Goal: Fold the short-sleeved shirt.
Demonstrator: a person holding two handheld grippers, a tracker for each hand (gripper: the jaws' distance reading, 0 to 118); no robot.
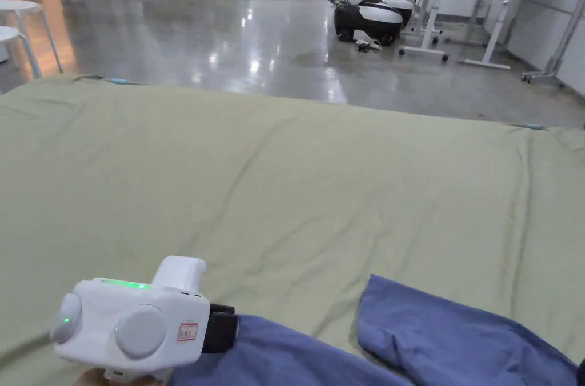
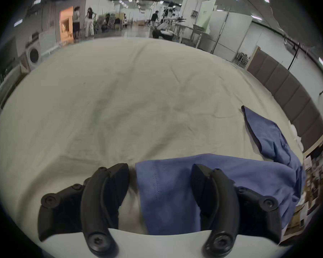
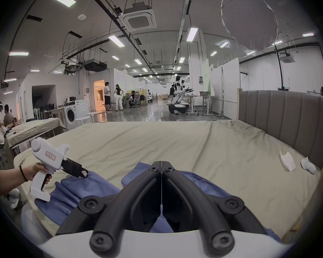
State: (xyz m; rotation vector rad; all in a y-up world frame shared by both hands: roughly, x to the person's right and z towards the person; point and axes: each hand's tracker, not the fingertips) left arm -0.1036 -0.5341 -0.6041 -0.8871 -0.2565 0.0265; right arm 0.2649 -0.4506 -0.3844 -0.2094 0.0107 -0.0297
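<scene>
A wide bed [image 1: 274, 176] under a wrinkled pale green sheet [image 3: 175, 146] carries everything. A rumpled blue shirt [image 1: 457, 336] lies along its near edge, towards the right. Far right, near the grey padded headboard [image 3: 280, 111], lie two small white pieces [image 3: 287, 159].

Blue short-sleeved shirt [image 1: 457, 336] lies rumpled along the near edge of the bed.

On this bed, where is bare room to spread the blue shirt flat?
The green sheet lies bare from the blue shirt to the far edge. Crowded: the near edge, with shirt and left gripper, and two white scraps beside the headboard.
</scene>
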